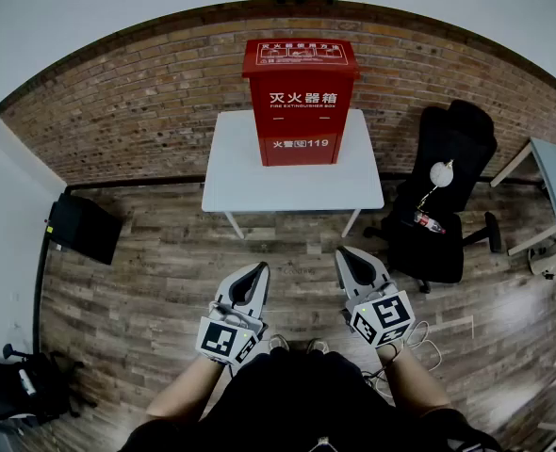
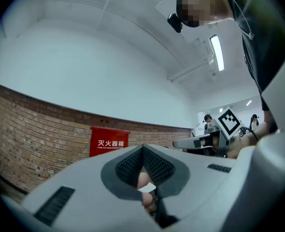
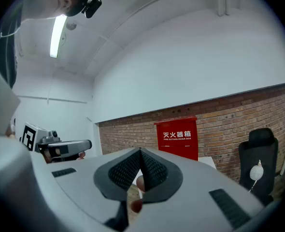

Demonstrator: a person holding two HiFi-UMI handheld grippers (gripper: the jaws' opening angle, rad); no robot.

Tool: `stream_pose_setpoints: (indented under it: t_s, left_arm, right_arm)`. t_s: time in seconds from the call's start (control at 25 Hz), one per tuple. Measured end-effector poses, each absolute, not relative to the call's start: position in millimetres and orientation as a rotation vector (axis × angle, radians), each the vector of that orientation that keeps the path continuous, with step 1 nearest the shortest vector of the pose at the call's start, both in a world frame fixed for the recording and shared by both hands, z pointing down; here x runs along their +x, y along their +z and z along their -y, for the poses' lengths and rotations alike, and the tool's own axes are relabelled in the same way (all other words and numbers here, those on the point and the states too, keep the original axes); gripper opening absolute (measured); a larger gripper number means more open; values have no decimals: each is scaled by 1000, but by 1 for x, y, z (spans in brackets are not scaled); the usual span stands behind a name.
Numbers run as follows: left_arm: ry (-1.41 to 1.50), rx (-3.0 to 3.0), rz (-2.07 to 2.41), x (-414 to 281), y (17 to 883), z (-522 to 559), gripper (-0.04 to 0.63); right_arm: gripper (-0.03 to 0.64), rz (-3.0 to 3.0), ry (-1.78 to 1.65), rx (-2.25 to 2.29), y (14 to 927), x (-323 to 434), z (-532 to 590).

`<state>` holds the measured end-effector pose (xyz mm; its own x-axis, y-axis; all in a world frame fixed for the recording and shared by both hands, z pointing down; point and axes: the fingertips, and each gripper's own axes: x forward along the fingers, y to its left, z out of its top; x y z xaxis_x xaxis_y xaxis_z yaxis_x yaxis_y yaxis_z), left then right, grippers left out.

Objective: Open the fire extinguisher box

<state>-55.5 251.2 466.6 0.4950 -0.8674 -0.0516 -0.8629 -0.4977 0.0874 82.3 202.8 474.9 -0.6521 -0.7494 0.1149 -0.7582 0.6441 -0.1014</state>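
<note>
Box: the red metal fire extinguisher box (image 1: 300, 102) stands upright on the table, its door closed.
Table: a white square table (image 1: 250, 182) against the brick wall (image 1: 137, 111).
Grippers: the grey left gripper (image 1: 258, 271) and grey right gripper (image 1: 343, 255) have their jaws together, apart from the table.
Chair: a black office chair (image 1: 443, 205) to the table's right.

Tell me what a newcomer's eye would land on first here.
The red fire extinguisher box, door shut, stands on a white table before the brick wall. Nearer the person, the left gripper and right gripper hang over the wood floor, both shut and empty, short of the table.
</note>
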Motion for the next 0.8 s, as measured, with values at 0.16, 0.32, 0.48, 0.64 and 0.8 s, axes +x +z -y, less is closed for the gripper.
stream_pose_setpoints:
  t_s: [0.16,0.32,0.48,0.64,0.8]
  left_arm:
    - [-148,2679,1553,-55,461,-256,48]
    - [-140,2678,1547,-60,461,-259,48]
    - [-137,2674,1539,-69,463,-259,48]
    - [-140,2686,1515,-78,465,-258,48]
    - [-143,2698,1482,-88,469,-261,48]
  right_arm:
    - [18,2786,221,1294,478,84,-210]
    - [18,2770,210,1301,480,77,-214]
    - [18,2753,222,1323,486,71,-217]
    - [18,2730,254,1366,493,67,-217]
    - [18,2726,288,1401,497,59,-221]
